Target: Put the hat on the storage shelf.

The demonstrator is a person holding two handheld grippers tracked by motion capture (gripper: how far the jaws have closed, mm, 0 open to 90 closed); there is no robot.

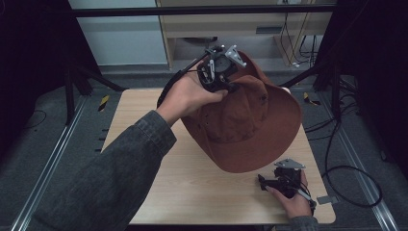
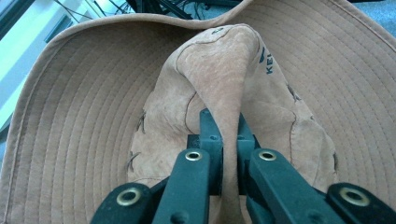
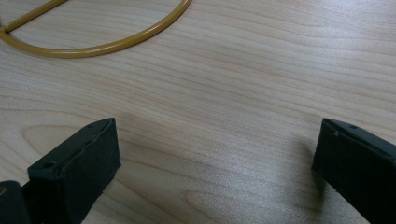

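Observation:
A brown wide-brimmed hat (image 1: 245,120) hangs tilted above the wooden table (image 1: 192,192), its brim toward the near right. My left gripper (image 1: 222,79) is raised at the hat's upper left and shut on a fold of the crown. In the left gripper view the tan crown fabric (image 2: 224,79) is pinched between the two black jaws of that gripper (image 2: 225,135), with the stitched brim (image 2: 84,107) spread behind. My right gripper (image 1: 264,182) rests low on the table at the near right, below the brim's edge. Its jaws stand wide apart over bare wood (image 3: 215,154), holding nothing.
A thin yellow ring base (image 3: 98,46) lies on the table ahead of the right gripper. Black frame legs (image 1: 72,86) and cables (image 1: 346,168) stand around the table. A pale cabinet (image 1: 231,24) is behind.

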